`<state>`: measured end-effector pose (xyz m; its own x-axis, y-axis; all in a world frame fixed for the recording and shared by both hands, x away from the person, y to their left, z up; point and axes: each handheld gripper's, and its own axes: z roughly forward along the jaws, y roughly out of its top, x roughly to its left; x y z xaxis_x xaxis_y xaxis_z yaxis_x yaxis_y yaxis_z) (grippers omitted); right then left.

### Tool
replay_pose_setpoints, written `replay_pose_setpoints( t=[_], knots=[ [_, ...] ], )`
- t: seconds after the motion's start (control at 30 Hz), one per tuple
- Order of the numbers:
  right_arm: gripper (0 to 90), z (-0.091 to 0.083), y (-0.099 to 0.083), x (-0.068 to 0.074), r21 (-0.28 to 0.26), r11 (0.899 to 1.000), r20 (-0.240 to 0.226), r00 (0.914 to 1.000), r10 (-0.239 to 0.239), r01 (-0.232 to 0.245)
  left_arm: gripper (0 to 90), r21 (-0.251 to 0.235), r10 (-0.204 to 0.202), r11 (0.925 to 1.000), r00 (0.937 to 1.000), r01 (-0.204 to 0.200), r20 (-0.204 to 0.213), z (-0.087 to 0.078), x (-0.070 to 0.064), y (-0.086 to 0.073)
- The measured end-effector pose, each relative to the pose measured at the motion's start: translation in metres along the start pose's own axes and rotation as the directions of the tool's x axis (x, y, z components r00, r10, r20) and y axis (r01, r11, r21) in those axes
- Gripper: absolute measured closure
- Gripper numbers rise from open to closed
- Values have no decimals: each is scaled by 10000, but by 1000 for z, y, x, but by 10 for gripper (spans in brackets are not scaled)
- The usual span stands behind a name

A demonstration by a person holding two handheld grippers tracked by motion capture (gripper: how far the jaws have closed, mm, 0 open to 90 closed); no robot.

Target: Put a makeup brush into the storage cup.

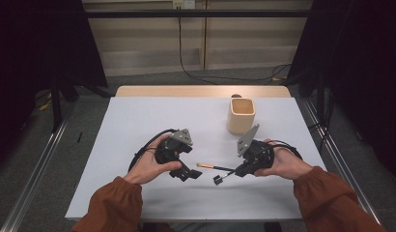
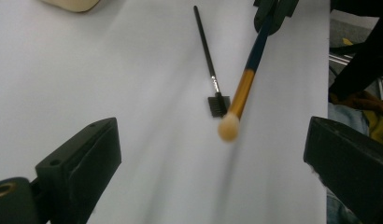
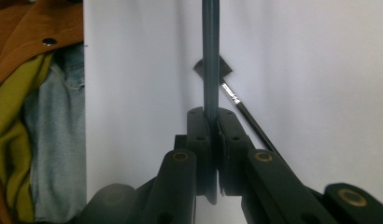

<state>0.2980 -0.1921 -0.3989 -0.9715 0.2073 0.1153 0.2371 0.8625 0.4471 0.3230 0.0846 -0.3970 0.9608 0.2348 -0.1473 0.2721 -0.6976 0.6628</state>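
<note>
The right claw (image 3: 211, 119) is closed on the dark handle of a makeup brush (image 2: 245, 84); its two jaws press together with the thin stem between them, and the stem goes straight out from the tips; in the high view this right claw (image 1: 240, 170) sits at the right of the tabletop (image 1: 138, 121), and the brush (image 1: 213, 166) points from it toward the left claw; the brush has a golden ferrule and a pale round tip, and in the left gripper view it seems raised above the white surface; its shadow lies beside it.

The left claw (image 2: 213, 154) is wide open and holds nothing; its jaws stand far apart, and the pale tip of the brush lies between them but farther off, not touching either jaw; in the high view the left claw (image 1: 189, 173) is near that tip.

A small black spoolie brush (image 2: 210, 70) lies flat on the tabletop, just beside the held brush; its comb head is close to the pale tip.

A beige cup (image 1: 241, 115) stands upright behind the right claw, well apart from the brushes.
</note>
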Motion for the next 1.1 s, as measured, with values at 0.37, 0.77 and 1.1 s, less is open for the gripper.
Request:
replay_pose_setpoints(
  t=[0.37,0.77,1.1],
  knots=[
    [851,-6,-15,0,-236,9990,72,9992,386,-384,34,-745,-437,9964,9985,410,-339,-6,1,-19],
    [852,-8,-23,0,-1158,9909,479,9960,748,-688,33,-1969,-1000,9769,9921,834,-755,-18,-1,-38],
    [852,-6,-33,2,-2396,9652,256,9931,1145,-1051,30,-2198,-1173,9711,9878,925,-1025,-19,-6,-47]
  ],
)
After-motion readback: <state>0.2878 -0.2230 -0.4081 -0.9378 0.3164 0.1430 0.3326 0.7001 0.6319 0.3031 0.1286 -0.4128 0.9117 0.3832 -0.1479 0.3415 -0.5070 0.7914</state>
